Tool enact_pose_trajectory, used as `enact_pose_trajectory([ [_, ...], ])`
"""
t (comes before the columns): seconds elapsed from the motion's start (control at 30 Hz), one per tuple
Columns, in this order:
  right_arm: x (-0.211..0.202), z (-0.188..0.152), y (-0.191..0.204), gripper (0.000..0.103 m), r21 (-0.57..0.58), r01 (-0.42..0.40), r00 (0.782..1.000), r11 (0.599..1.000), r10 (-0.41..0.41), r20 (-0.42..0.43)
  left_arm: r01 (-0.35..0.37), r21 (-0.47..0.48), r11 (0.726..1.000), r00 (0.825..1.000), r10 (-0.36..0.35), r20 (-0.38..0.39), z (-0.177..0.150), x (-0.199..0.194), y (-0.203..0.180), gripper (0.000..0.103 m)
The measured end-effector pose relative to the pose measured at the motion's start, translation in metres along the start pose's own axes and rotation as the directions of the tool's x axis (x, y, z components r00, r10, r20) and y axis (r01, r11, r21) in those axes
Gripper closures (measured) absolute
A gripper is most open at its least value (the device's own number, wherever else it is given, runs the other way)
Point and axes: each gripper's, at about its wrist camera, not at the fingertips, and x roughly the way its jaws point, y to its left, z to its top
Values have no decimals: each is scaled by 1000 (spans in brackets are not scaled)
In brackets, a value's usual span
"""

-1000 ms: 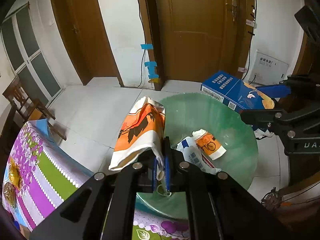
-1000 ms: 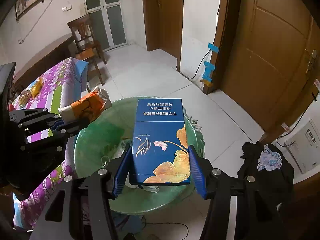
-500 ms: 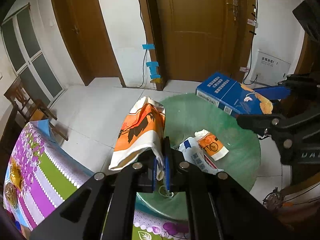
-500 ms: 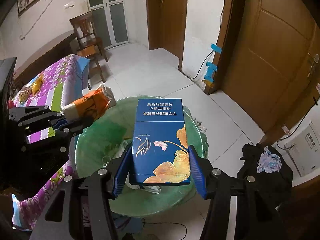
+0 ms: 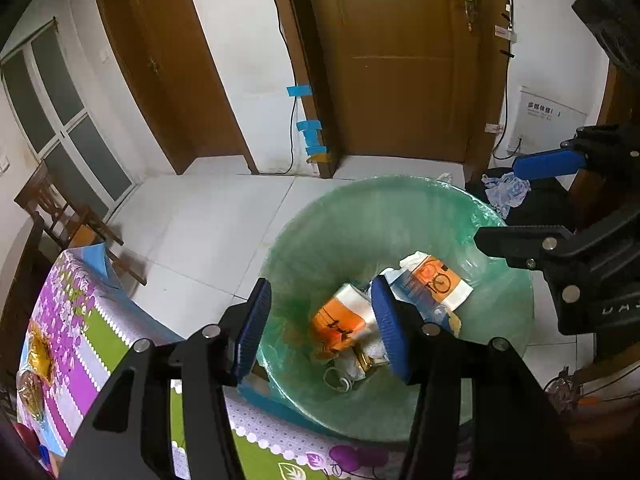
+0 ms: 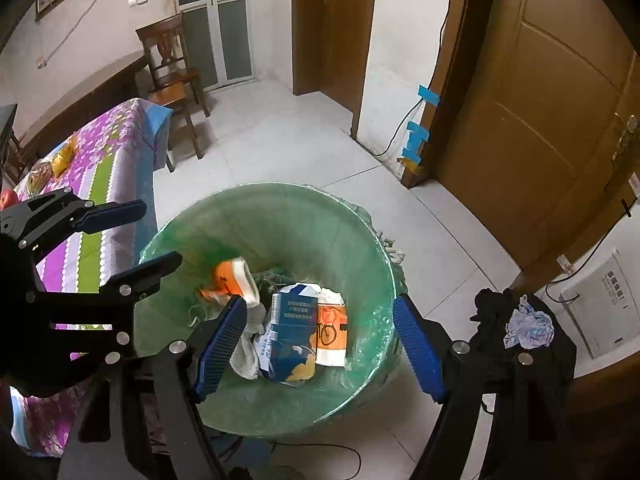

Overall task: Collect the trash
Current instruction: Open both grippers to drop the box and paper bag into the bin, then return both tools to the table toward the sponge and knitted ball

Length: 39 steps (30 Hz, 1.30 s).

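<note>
Both of my grippers have just let go over the bin (image 6: 362,240). A second ago my left gripper (image 5: 320,322) pinched the orange-and-white bag (image 5: 340,322) and my right gripper (image 6: 318,346) clasped the blue carton (image 6: 290,330); now both pairs of fingers have been opening and stand apart with nothing pressed between them. The bag has dropped into the green-lined bin and lies on the heap at its bottom, blurred in the left wrist view (it may not have settled yet). The blue carton has gone down too, and leans among the other rubbish next to a white-and-orange packet (image 6: 331,330).

For the task, I judge that these two pieces are now collected, and both grippers are free to go back for more. The table (image 6: 116,148) with its purple and green cloth sits just beside the bin, and some yellowish things lie at its far end; whether they are trash I cannot tell.

As for writing: the carton carries lines of white Chinese characters on its blue face, too small for me to read, above a printed flower. The packet beside it shows a bicycle drawing. The white box (image 5: 554,118) by the wall has a line of dark characters, also illegible. My right gripper's body shows pale letters in the left view, only partly in frame.
</note>
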Motion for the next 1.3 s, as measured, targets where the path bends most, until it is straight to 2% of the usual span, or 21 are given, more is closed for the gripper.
enact_pose_trajectory([
  [0.17, 0, -3, 0, 27, 0, -1, 1000, 1000, 1, 0, 9, -7, 1000, 1000, -9, -3, -1, 0, 0, 53],
  [0.23, 0, -3, 0, 27, 2, 6, 1000, 1000, -6, 5, 56, -18, 998, 998, -56, 0, -3, -2, 2, 53],
  [0.3, -2, -4, 0, 27, 6, 8, 1000, 1000, -8, 9, 139, -36, 990, 990, -139, 10, -7, -6, 9, 53],
  [0.37, -5, -5, 1, 27, 5, 17, 1000, 1000, -17, 22, 246, -34, 969, 969, -244, 39, -17, -14, 18, 53],
  [0.47, -9, -6, 2, 27, 2, 19, 999, 1000, -19, 45, 293, -43, 955, 955, -290, 59, -33, -22, 31, 53],
  [0.63, -19, -8, 13, 27, 12, -22, 992, 1000, 20, 124, 236, -147, 961, 972, -230, 56, -65, -34, 59, 53],
  [0.7, -27, -9, 26, 27, -12, -25, 982, 1000, 27, 187, 166, -190, 968, 986, -158, 58, -85, -44, 72, 53],
  [0.8, -41, -10, 53, 25, -65, -24, 954, 998, 42, 297, 80, -243, 967, 996, -67, 58, -112, -61, 92, 50],
  [0.83, -44, -10, 60, 23, -73, -31, 944, 997, 53, 325, 32, -268, 963, 998, -16, 60, -124, -70, 101, 50],
  [0.9, -50, -9, 75, 23, -82, -56, 921, 995, 83, 381, -36, -310, 950, 996, 59, 66, -144, -89, 117, 50],
  [1.0, -58, -8, 101, 20, -82, -96, 870, 992, 124, 478, -139, -390, 910, 979, 186, 86, -176, -124, 139, 45],
  [1.07, -64, -7, 123, 17, -98, -122, 831, 988, 156, 534, -223, -453, 863, 952, 293, 91, -202, -154, 157, 42],
  [1.1, -65, -5, 133, 15, -114, -137, 819, 984, 177, 546, -278, -493, 825, 927, 364, 87, -217, -170, 165, 39],
  [1.13, -65, -2, 146, 13, -140, -161, 809, 977, 212, 548, -312, -518, 797, 909, 408, 81, -225, -180, 171, 37],
  [1.2, -62, 9, 173, 13, -195, -231, 801, 953, 300, 519, -389, -594, 705, 863, 504, 33, -251, -198, 190, 34],
  [1.27, -51, 28, 211, 13, -265, -329, 790, 906, 418, 449, -410, -655, 635, 851, 525, -23, -267, -202, 209, 34],
  [1.3, -46, 35, 227, 13, -295, -369, 784, 881, 466, 411, -410, -673, 615, 854, 519, -46, -271, -201, 217, 34],
])
